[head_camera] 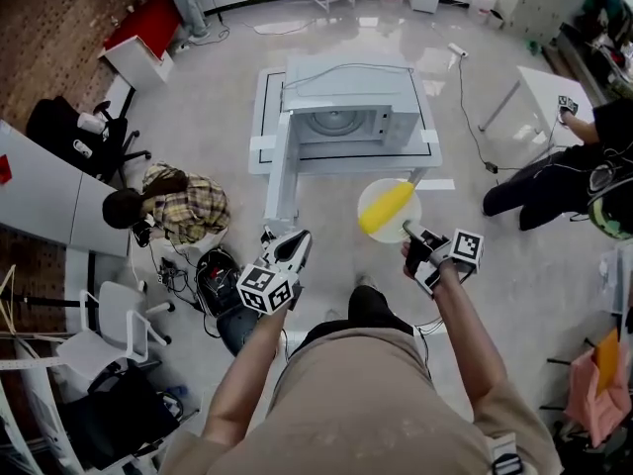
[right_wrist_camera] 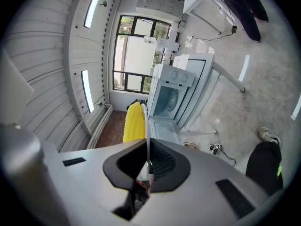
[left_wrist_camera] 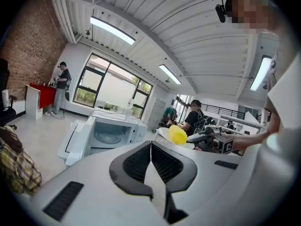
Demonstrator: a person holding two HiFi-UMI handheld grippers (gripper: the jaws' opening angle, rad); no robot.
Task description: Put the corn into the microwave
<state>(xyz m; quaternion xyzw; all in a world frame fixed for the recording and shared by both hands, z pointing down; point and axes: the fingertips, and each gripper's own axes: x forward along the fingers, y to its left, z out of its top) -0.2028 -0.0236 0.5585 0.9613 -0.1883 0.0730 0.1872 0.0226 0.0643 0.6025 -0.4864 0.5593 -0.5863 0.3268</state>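
Corn riding on a plate, microwave door hanging open

The right hand-held gripper [head_camera: 407,229] is pinched shut on the thin rim of a round, pale plate [head_camera: 374,192]. A smooth-looking, bright-yellow corn [head_camera: 386,208] lies slanted across it, up in the air just short of the boxy white microwave [head_camera: 346,107] on its white table [head_camera: 259,117]. The left hand-held gripper [head_camera: 297,241] has its ribbed black pads pressed together, with nothing between them.
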